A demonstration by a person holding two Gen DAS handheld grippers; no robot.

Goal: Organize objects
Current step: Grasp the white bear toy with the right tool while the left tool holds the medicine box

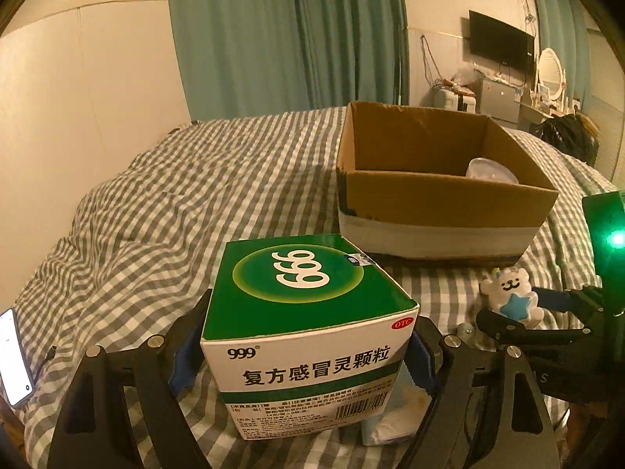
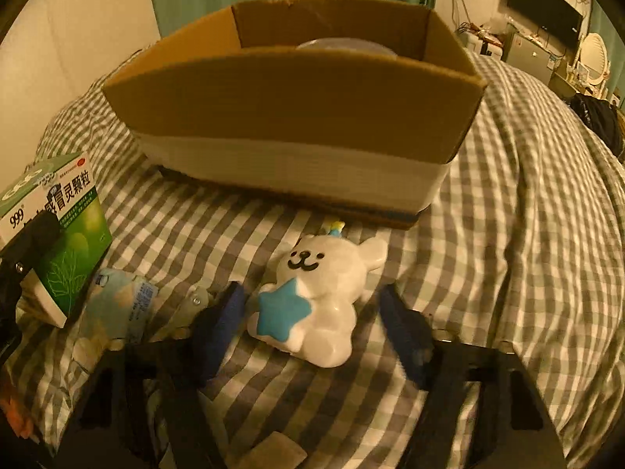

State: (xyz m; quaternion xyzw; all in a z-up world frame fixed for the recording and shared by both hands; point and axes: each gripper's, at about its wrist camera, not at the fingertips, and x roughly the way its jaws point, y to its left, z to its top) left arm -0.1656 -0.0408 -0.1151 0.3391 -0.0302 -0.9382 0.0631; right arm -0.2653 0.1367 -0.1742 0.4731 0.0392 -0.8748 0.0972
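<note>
Gingham quilt (image 2: pixel 527 234), grey and white and softly rumpled, carries everything we see. On it stands a cardboard box (image 1: pixel 441 199), open-topped, its base banded white, a clear rounded container (image 1: pixel 490 170) inside. Nearer us, our left gripper (image 1: pixel 300 355) has its blue pads pressed to both sides of the glossy green-and-white medicine carton (image 1: pixel 308 332), gripping it upright. Our right gripper (image 2: pixel 312 324) sits low and level, spread wide around the smooth white bear figurine (image 2: pixel 324 297) lying between its fingers, pads apart from it.
</note>
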